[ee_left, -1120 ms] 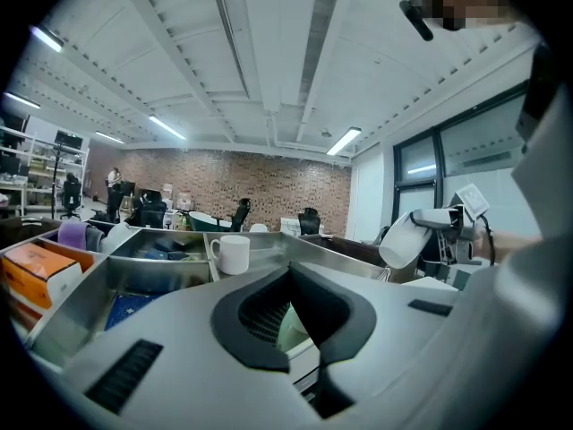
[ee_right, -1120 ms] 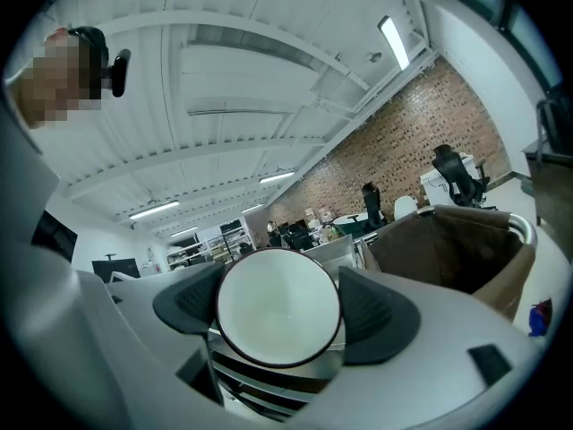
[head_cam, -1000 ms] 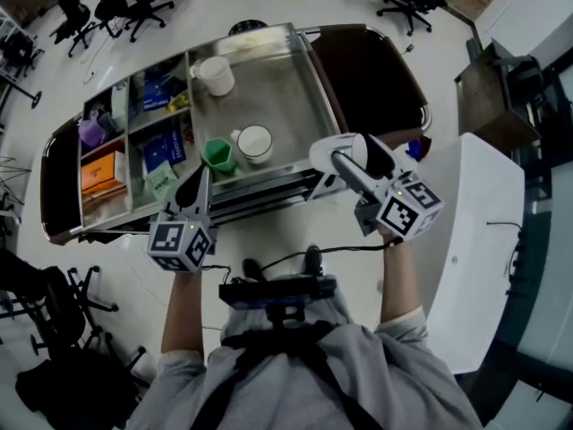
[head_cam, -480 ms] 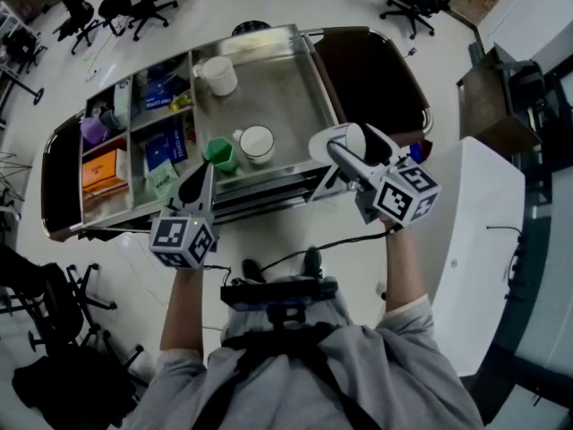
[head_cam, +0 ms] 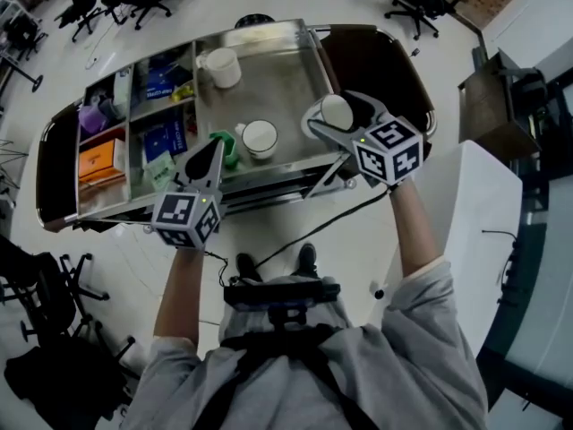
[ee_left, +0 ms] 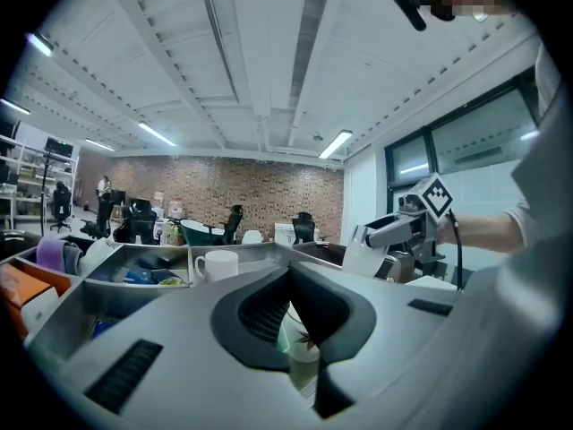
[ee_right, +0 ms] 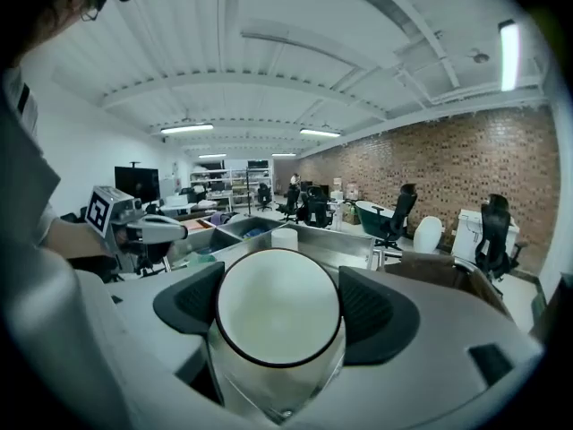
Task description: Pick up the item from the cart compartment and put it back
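Right gripper [head_cam: 338, 119] clenched on white cup [ee_right: 278, 305], cup raised over cart's dark end, just right of tray [head_cam: 285, 88]. Left gripper [head_cam: 215, 149] shut, empty, near green cup [head_cam: 231, 150]. Best approach: carry level, lower onto bare tray clear of mug [head_cam: 260, 138], release only once seated.

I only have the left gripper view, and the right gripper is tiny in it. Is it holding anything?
Observer: Yes. The right gripper view shows the right gripper's jaws closed on a white cup.
Operator: Where is that cup over the cart?
Observer: In the head view it is at the right edge of the steel tray, near the front corner.
Operator: And my left gripper?
Observer: Seen from above, the left gripper's tip is right beside a green cup; I can't tell whether they touch.
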Action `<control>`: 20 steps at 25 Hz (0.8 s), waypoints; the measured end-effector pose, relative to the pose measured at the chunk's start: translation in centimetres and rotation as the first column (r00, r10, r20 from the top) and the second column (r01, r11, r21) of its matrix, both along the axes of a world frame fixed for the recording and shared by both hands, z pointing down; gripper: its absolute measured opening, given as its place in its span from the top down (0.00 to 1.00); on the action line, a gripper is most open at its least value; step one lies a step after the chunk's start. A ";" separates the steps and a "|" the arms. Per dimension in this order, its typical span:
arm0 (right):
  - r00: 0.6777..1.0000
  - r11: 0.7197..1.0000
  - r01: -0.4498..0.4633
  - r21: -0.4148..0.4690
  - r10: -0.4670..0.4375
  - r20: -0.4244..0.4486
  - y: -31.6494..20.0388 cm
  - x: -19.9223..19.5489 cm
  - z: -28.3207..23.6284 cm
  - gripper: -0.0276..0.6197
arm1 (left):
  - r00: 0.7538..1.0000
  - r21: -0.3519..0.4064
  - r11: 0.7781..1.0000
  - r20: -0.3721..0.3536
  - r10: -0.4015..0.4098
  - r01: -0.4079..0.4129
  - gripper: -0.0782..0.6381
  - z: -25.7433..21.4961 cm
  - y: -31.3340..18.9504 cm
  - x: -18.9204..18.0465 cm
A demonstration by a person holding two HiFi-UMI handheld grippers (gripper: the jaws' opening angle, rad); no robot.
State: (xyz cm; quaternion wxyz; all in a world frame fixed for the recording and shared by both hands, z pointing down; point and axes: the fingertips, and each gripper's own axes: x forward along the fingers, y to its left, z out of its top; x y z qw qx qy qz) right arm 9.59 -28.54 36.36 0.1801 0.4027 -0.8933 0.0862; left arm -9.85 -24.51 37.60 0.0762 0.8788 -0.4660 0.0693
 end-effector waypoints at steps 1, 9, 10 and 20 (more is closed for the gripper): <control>0.999 1.000 0.023 -0.007 -0.023 -0.034 -0.4 -0.4 0.3 0.32 | 1.000 0.001 1.000 0.001 0.004 -0.004 0.89 0.0 -0.3 0.2; 0.937 0.973 0.207 -0.103 -0.228 -0.266 -2.1 -3.3 4.0 0.32 | 1.000 -0.011 1.000 -0.012 0.006 -0.006 0.89 0.7 -1.5 1.0; 0.923 0.966 0.231 -0.116 -0.255 -0.287 -2.2 -3.7 4.5 0.32 | 1.000 -0.013 1.000 -0.014 0.005 -0.006 0.89 0.8 -1.6 1.0; 0.770 0.893 0.377 -0.247 -0.450 -0.453 -2.0 -5.8 9.3 0.32 | 1.000 -0.021 1.000 -0.026 -0.012 0.012 0.89 1.2 -2.2 0.7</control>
